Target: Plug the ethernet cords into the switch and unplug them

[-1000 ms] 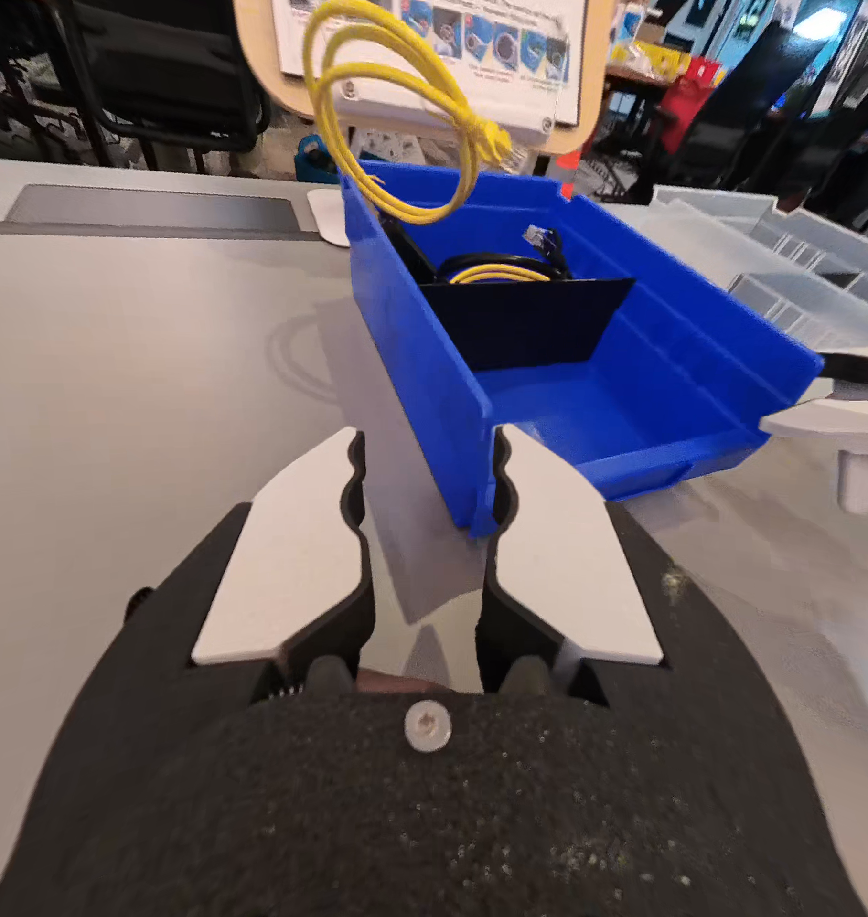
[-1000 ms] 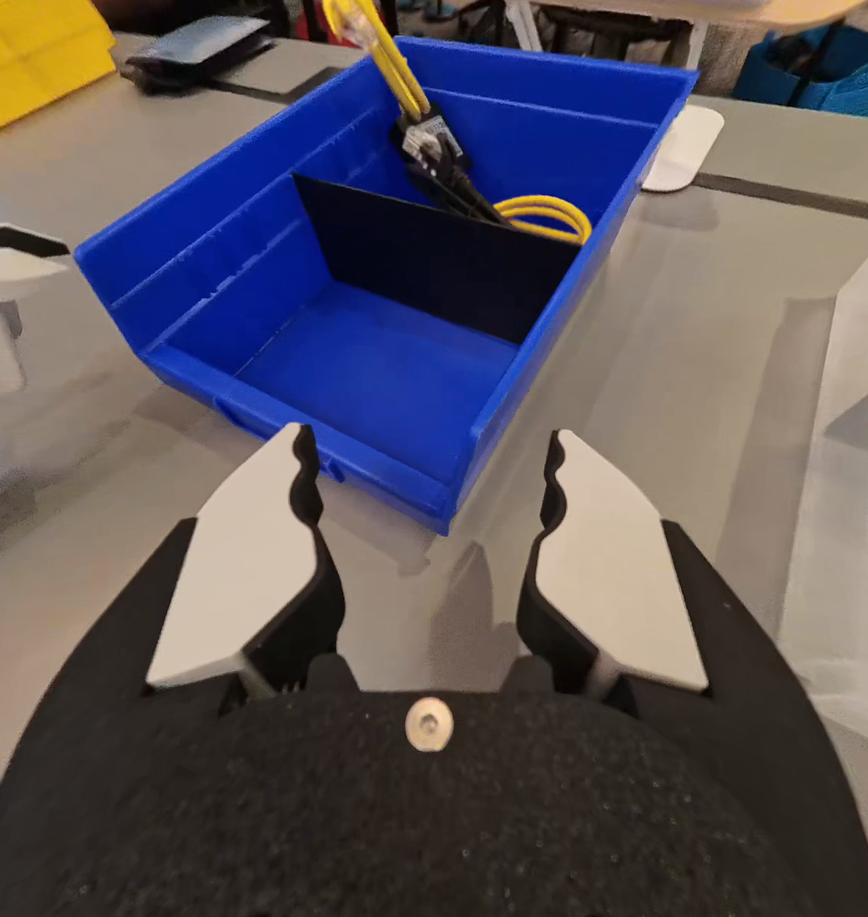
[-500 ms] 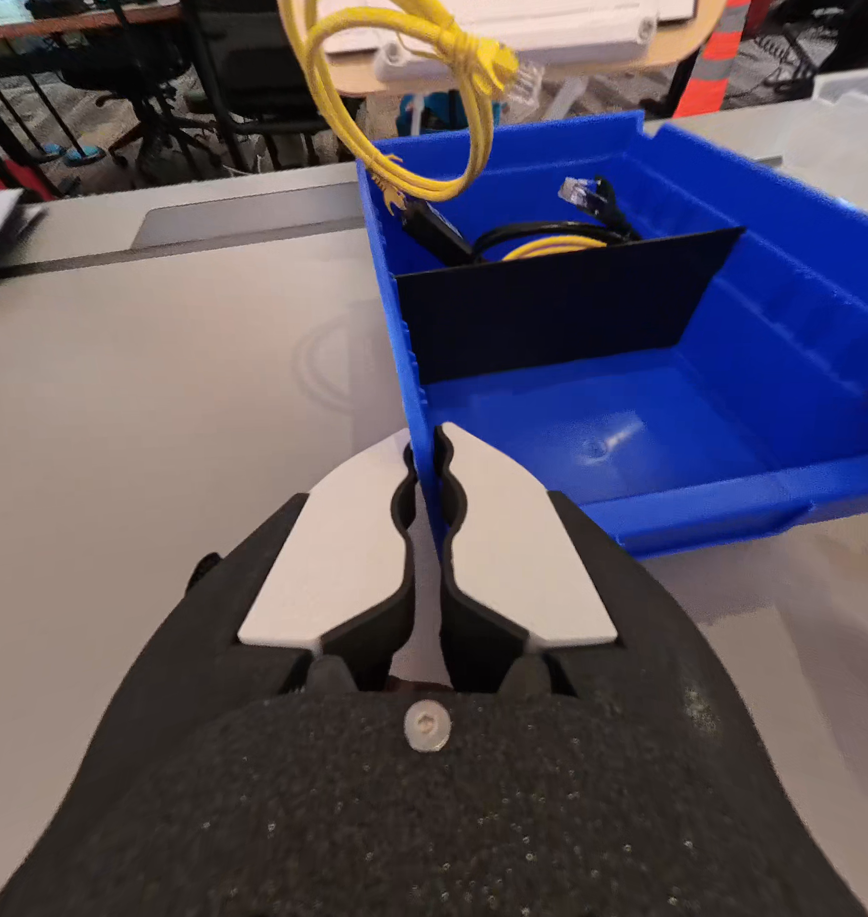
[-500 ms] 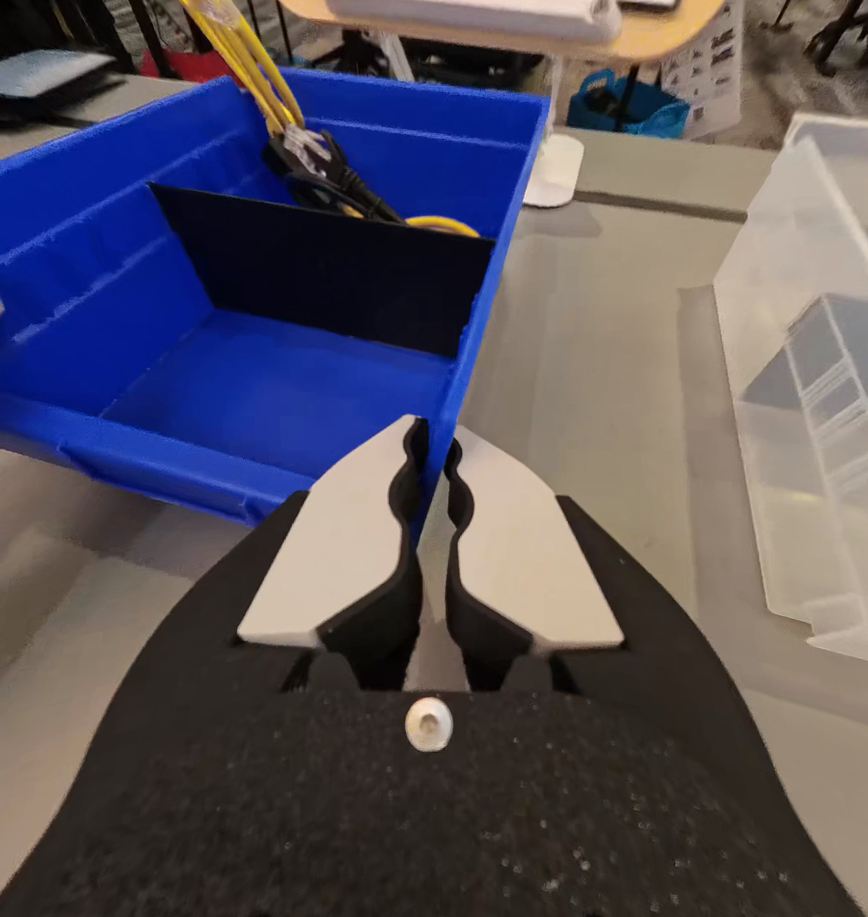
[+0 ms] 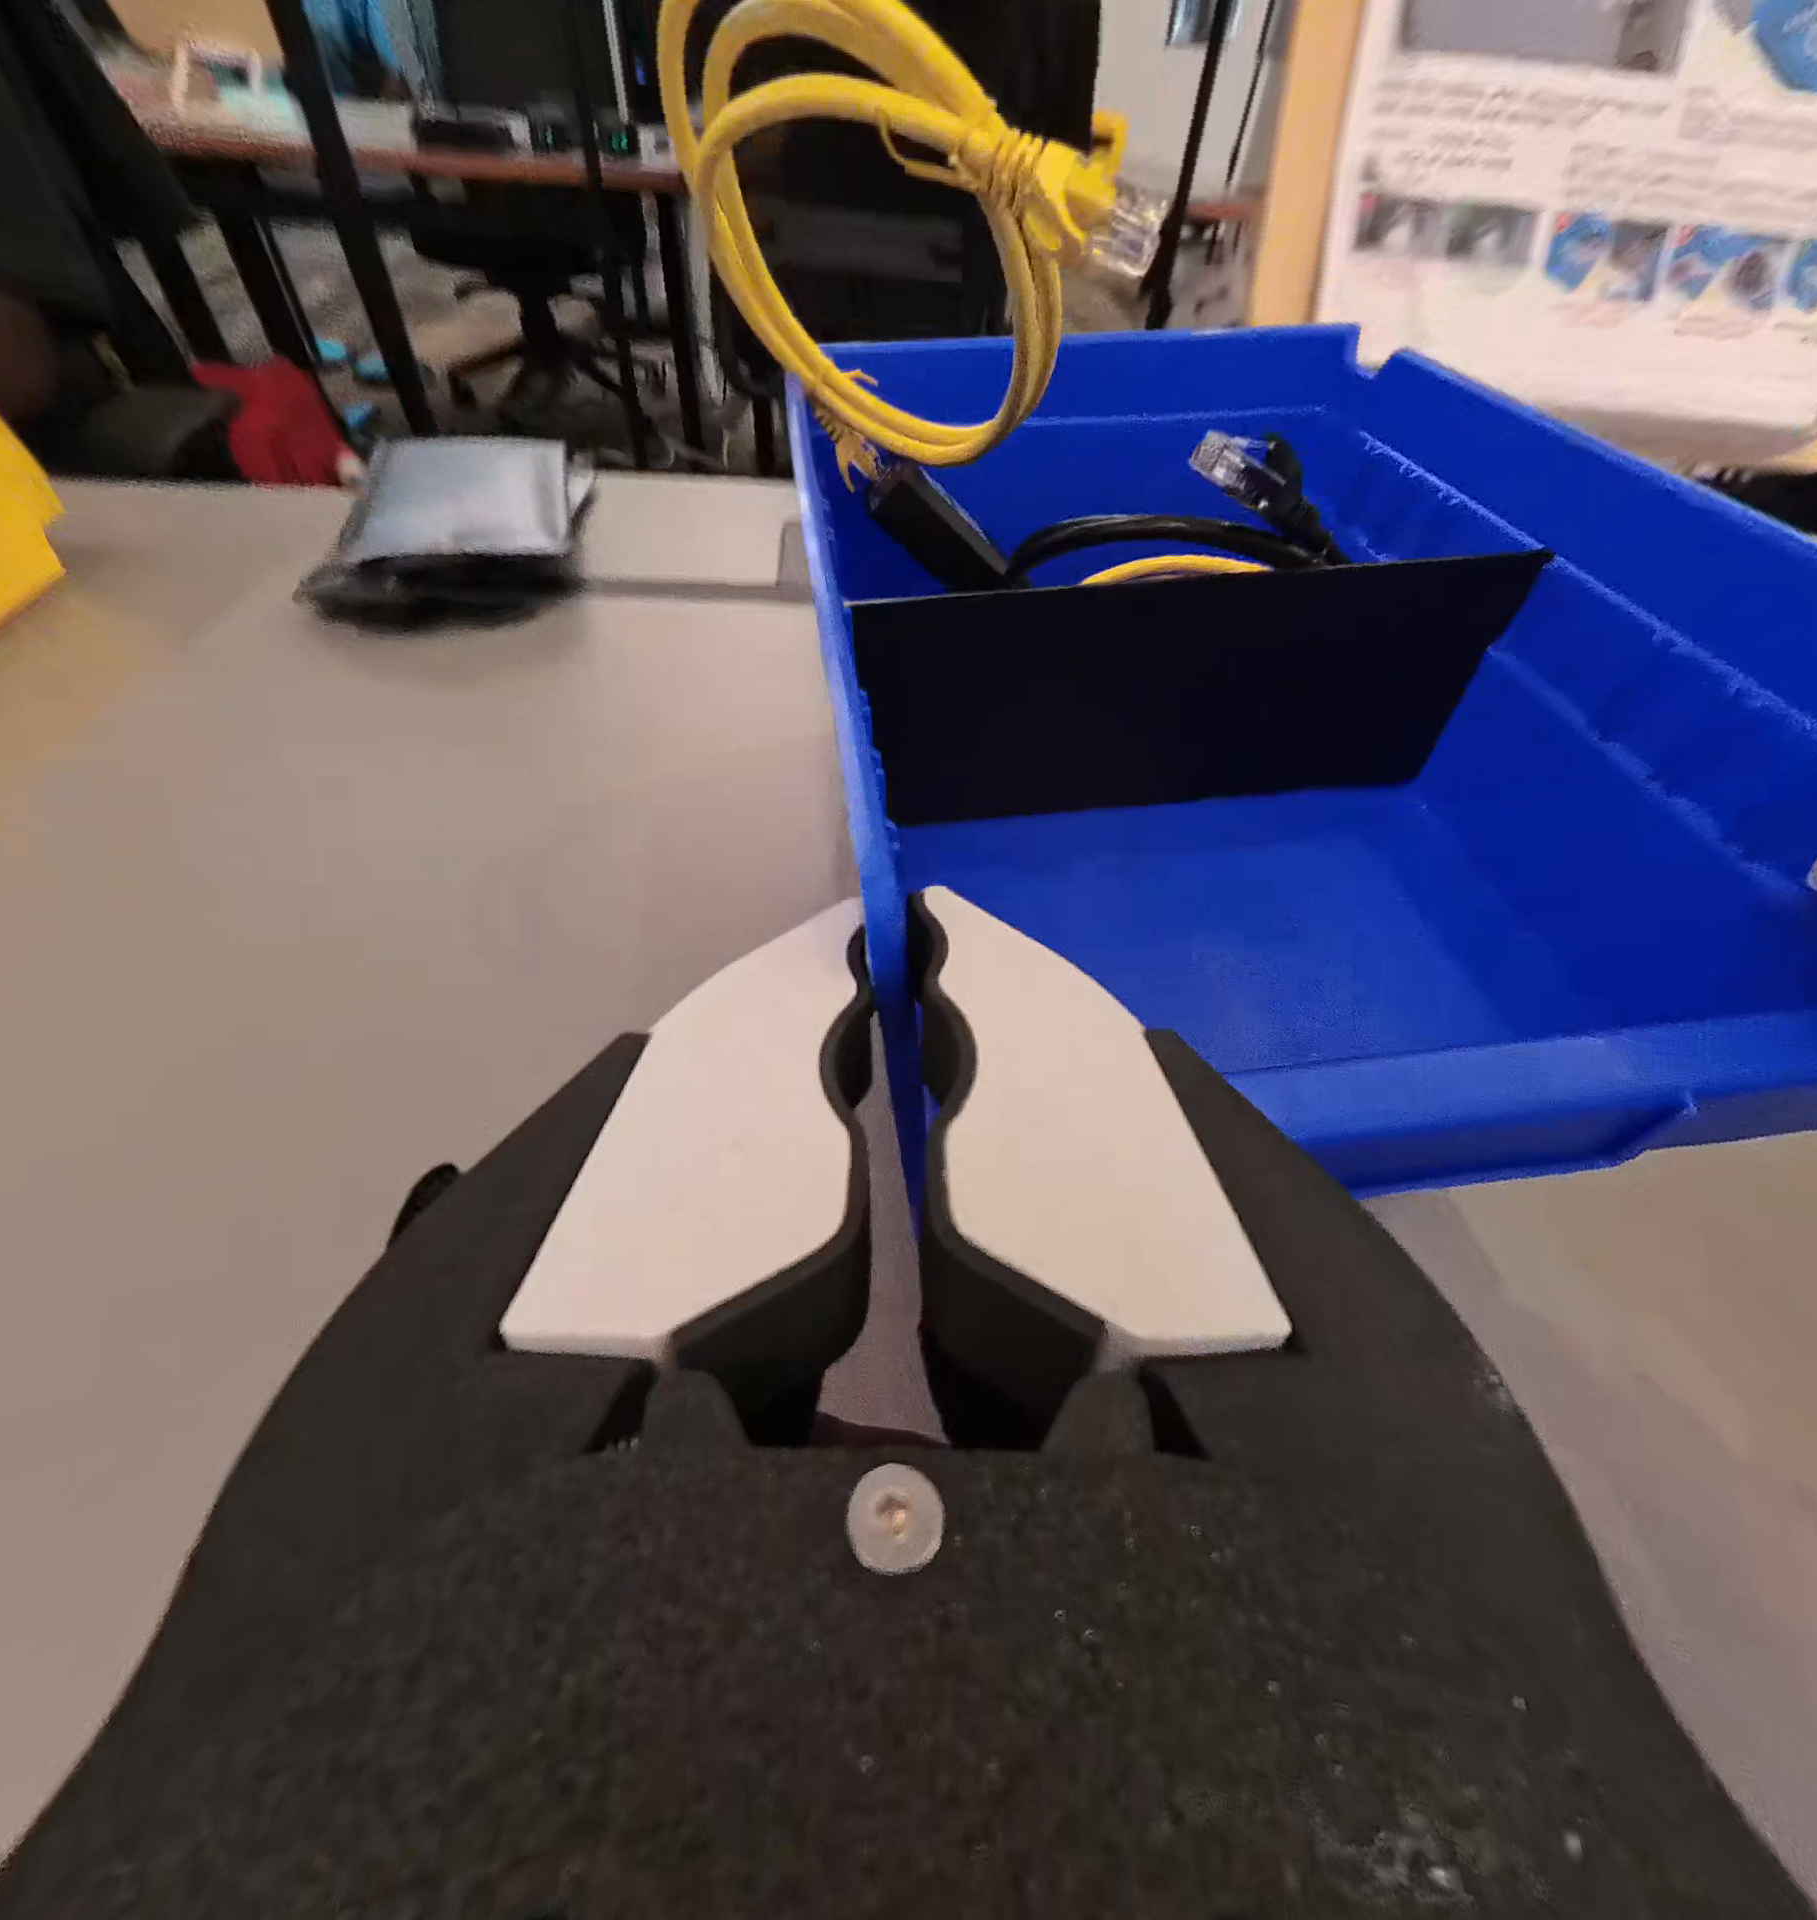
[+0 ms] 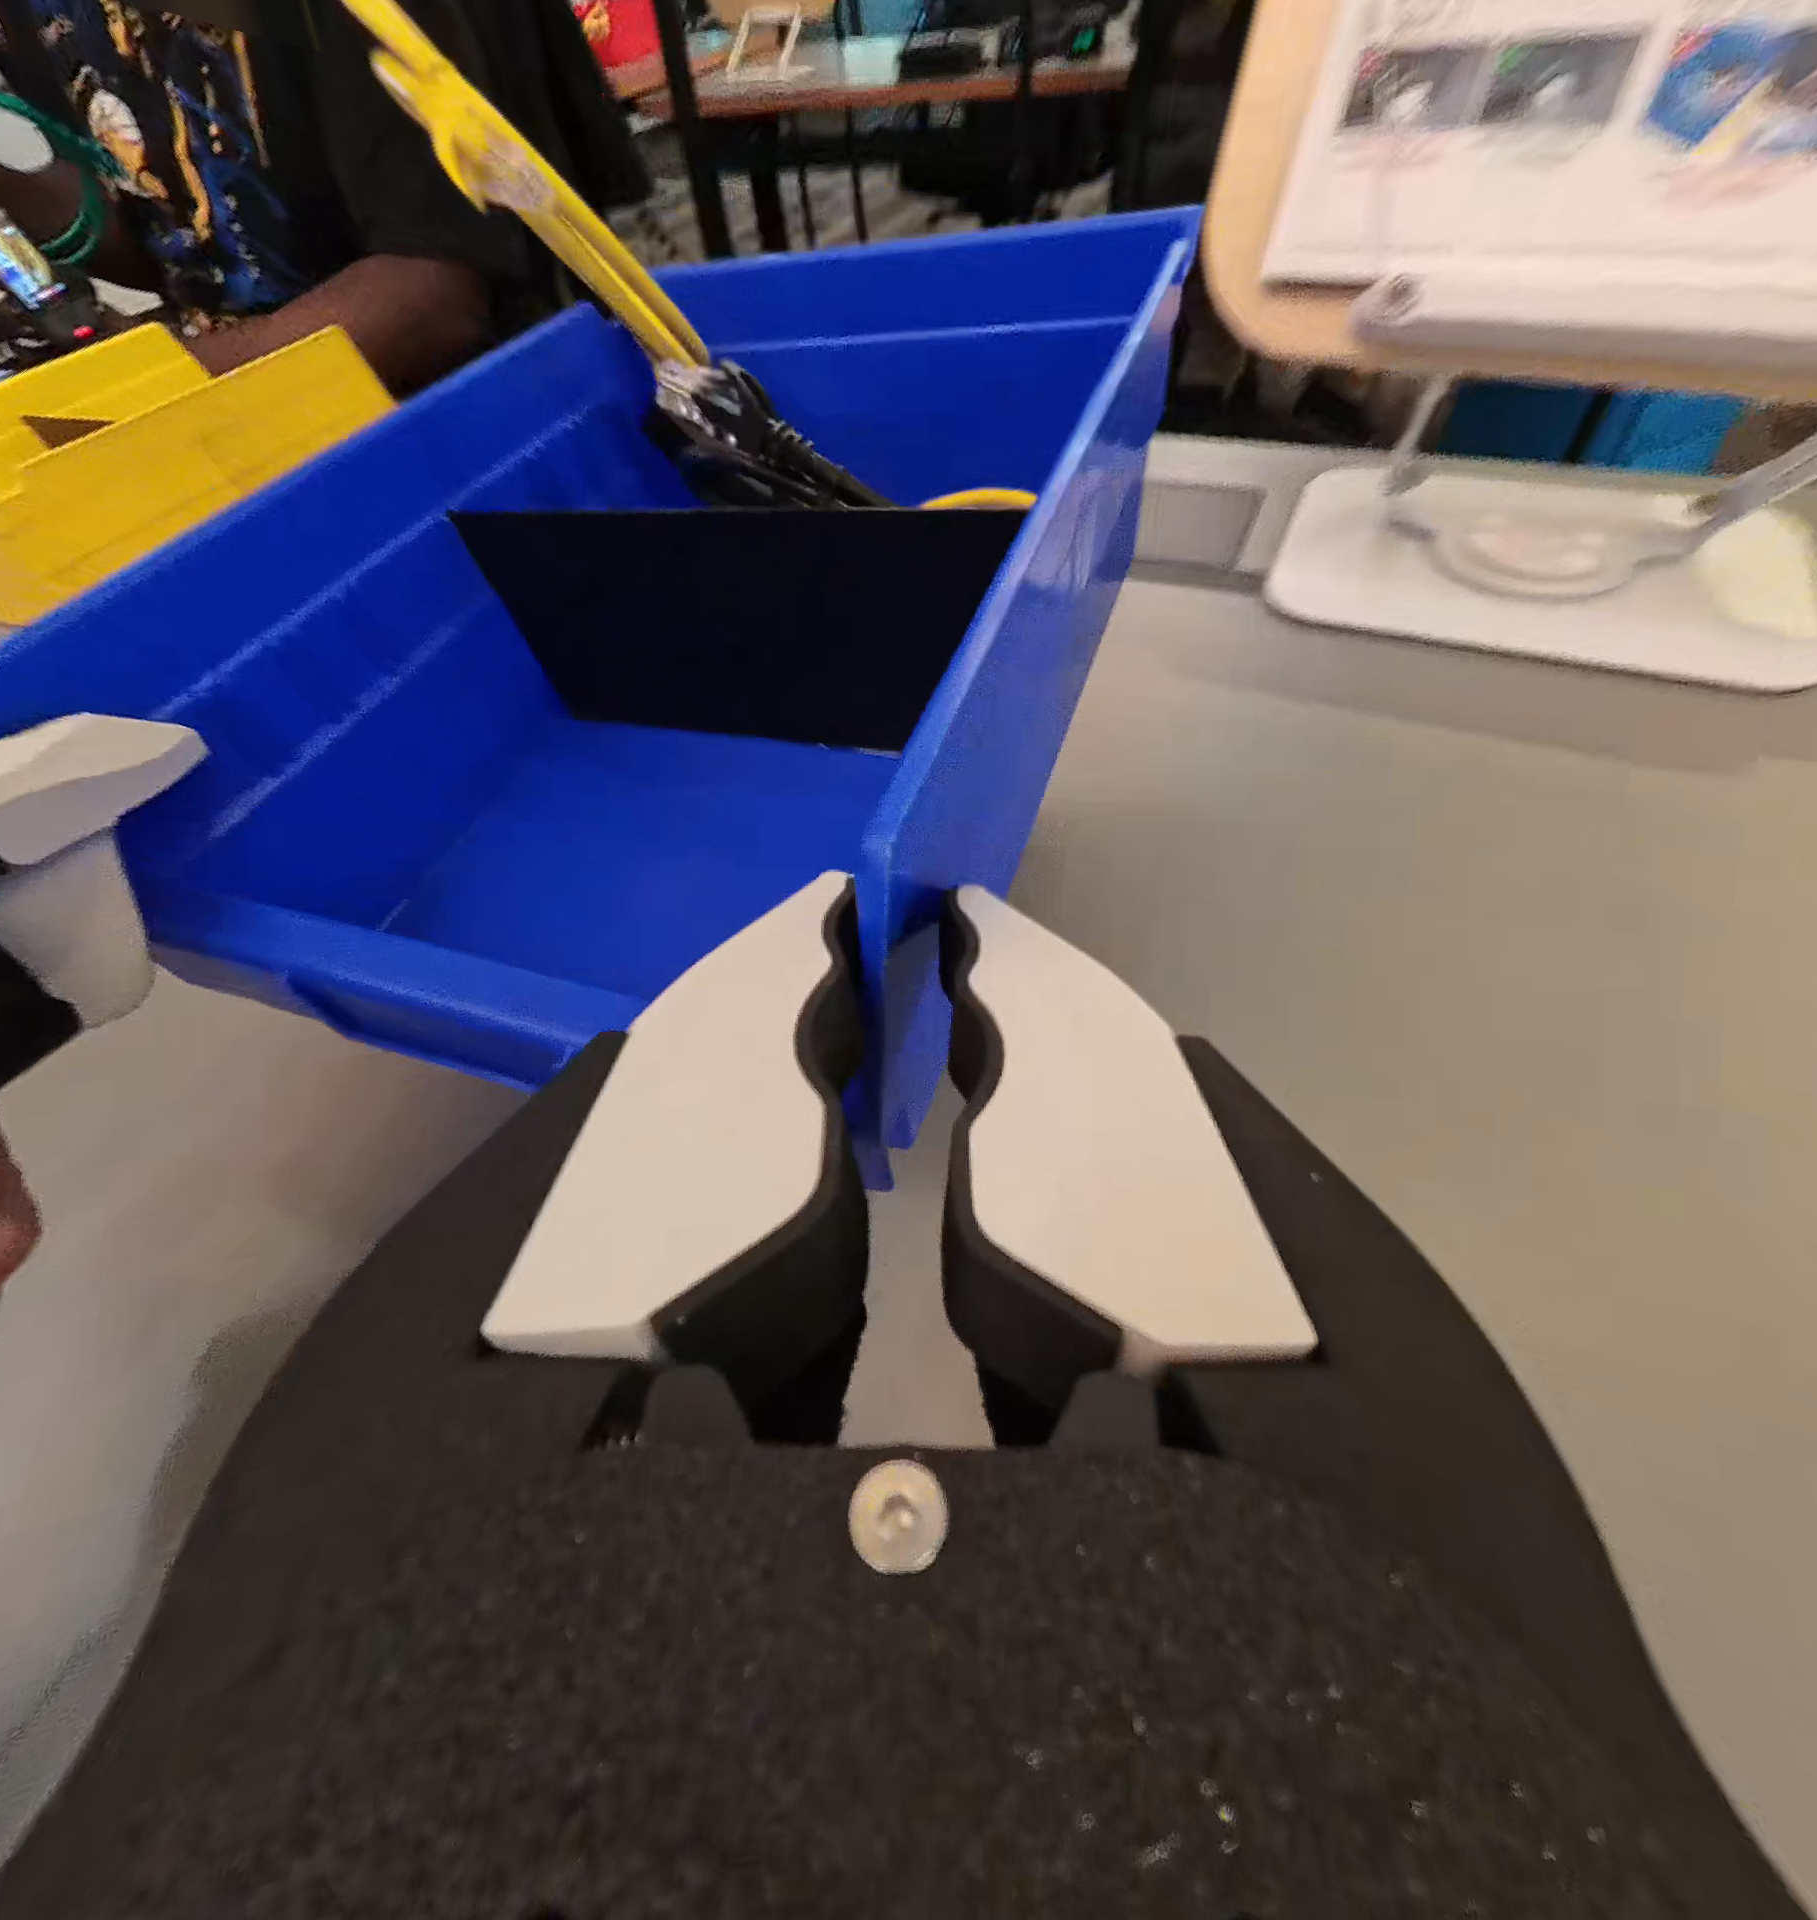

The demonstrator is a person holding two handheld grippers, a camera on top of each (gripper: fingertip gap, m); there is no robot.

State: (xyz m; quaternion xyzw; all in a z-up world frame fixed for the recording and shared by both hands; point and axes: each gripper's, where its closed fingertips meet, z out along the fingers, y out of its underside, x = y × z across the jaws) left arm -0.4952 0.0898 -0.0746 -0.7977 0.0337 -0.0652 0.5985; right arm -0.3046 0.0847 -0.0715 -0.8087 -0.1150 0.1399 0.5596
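Yellow ethernet cords (image 5: 883, 208) loop out of blue bin (image 5: 1299, 935) — both tongs (image 5: 888, 925) (image 6: 899, 904) clamped on its walls.

- The left wrist view looks forward along its own fingers from close above the table (image 5: 260, 935), at the near left corner of the blue bin (image 5: 1299, 935).
- The right wrist view looks from just as close at the bin's near right corner, facing the far edge.
- Both views share the bin's inside, its black divider (image 5: 1143, 686) and the yellow cord (image 5: 883, 260).
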